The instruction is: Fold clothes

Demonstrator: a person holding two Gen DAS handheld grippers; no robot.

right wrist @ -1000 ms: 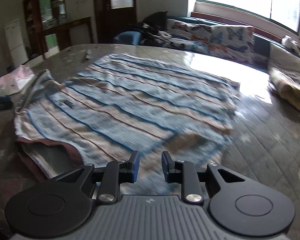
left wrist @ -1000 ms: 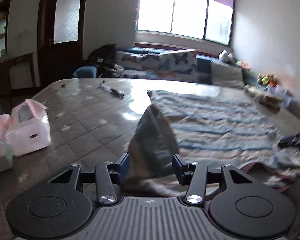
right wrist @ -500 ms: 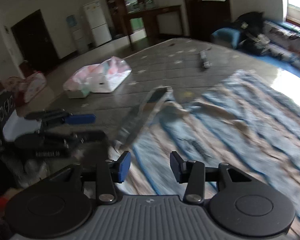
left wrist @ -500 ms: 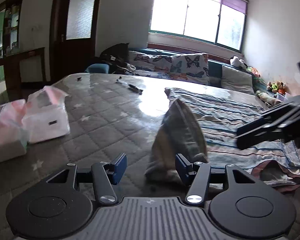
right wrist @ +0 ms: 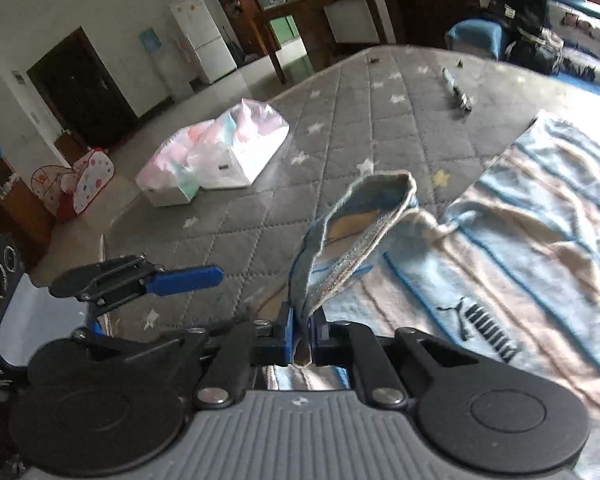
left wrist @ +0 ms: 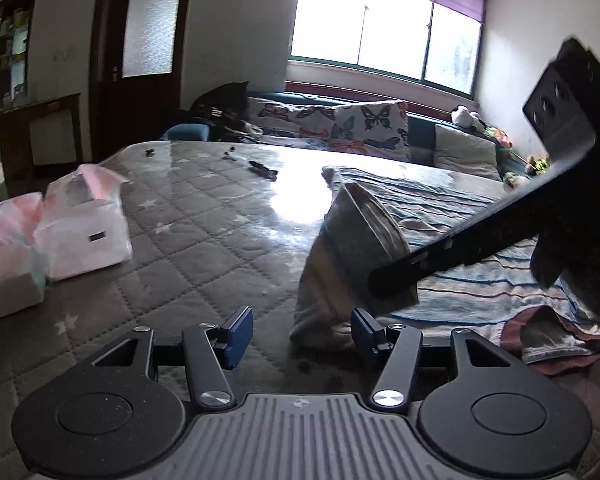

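A blue and tan striped shirt (right wrist: 532, 240) lies spread on the grey quilted mattress (right wrist: 340, 120). Its sleeve (right wrist: 364, 216) stands up from the cloth, pinched at its lower edge by my right gripper (right wrist: 302, 332), which is shut on it. In the left wrist view the same sleeve (left wrist: 340, 256) rises just ahead of my left gripper (left wrist: 302, 334). That gripper is open, and the sleeve's bottom edge lies near its right finger without being pressed. The right gripper (left wrist: 396, 278) reaches in from the right as a dark bar.
Pink and white wrapped packages (left wrist: 80, 232) (right wrist: 220, 156) sit on the mattress to the left. A small dark object (left wrist: 264, 170) lies farther back. A sofa with butterfly cushions (left wrist: 340, 128) stands behind. The mattress edge (right wrist: 108, 248) drops to the floor at left.
My right gripper swung left across the shirt to the sleeve, opened, then shut on the sleeve's edge. It now fills the right of the left wrist view. The left gripper stays open.
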